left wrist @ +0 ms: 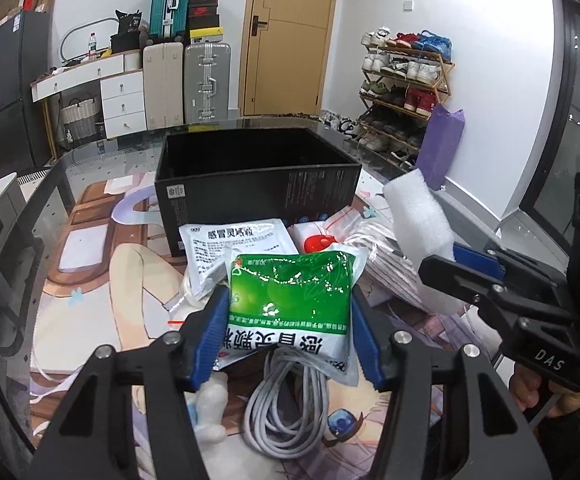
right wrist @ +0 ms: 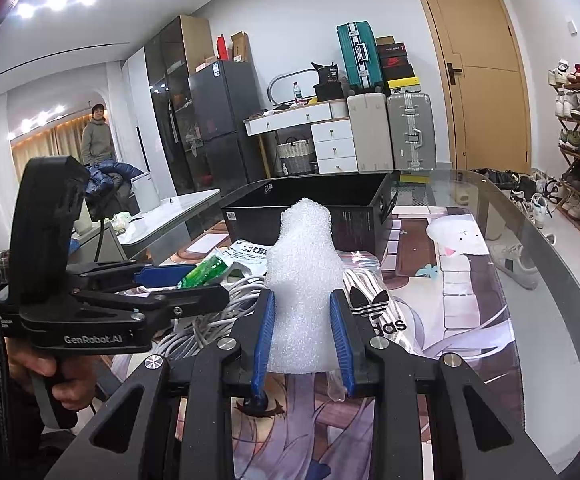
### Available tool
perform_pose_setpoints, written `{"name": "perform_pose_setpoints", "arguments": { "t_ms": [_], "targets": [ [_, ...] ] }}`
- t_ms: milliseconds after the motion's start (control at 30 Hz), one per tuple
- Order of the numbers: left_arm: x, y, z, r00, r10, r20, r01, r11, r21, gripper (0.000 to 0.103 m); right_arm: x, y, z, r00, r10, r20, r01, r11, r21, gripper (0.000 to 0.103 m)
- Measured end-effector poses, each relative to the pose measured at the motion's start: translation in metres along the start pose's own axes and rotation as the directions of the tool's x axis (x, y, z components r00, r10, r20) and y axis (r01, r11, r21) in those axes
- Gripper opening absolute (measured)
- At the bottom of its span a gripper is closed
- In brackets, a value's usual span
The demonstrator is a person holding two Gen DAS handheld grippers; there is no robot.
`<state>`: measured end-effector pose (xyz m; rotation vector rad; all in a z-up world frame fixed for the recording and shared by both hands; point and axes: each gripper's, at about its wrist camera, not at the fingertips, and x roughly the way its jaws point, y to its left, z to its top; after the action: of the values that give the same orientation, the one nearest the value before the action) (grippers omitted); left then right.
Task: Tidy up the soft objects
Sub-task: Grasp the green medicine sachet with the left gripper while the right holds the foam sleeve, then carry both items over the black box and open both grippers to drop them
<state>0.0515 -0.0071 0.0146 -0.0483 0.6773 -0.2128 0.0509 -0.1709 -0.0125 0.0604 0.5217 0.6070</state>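
The green sachet (left wrist: pixel 290 296), just before the black box (left wrist: pixel 258 184), is pinched by the left gripper (left wrist: pixel 290 320); white foam (right wrist: pixel 303 280) is clamped by the right gripper (right wrist: pixel 302 336). The glossy sachet could be dropped if squeezed unevenly.

1. Your left hand-held gripper (left wrist: pixel 290 312) points forward and somewhat downward; its blue pads (left wrist: pixel 216 332) sit at 9 and 3 o'clock of the green sachet (left wrist: pixel 290 292), both pressing its edges.
2. Your left hand (right wrist: pixel 56 380) wraps the grip under that gripper at 8 o'clock in the right wrist view, fingers curled round the handle.
3. Your right hand-held gripper (right wrist: pixel 302 336) also tilts slightly downward, jaws narrowed hard on the white foam piece (right wrist: pixel 303 280), which stands upright between the blue pads (right wrist: pixel 262 336).
4. Your right hand (left wrist: pixel 529 392) shows at 4 o'clock in the left wrist view, closed under its handle.
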Motion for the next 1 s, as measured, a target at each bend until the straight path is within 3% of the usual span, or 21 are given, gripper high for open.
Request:
{"name": "perform_pose_setpoints", "arguments": {
  "t_ms": [367,1000],
  "targets": [
    [-0.017,0.017,0.018,0.997,0.013,0.072,-0.01,0.999,-0.033,0.057,-0.005,0.004,0.012,1.0,0.0,0.012,0.0,1.0,0.0,0.028],
    [-0.009,0.048,0.062,0.992,0.034,0.121,-0.024,0.996,-0.083,0.057,0.026,0.013,0.083,1.0,-0.011,-0.022,0.01,0.998,-0.066,0.028]
  ]
}}
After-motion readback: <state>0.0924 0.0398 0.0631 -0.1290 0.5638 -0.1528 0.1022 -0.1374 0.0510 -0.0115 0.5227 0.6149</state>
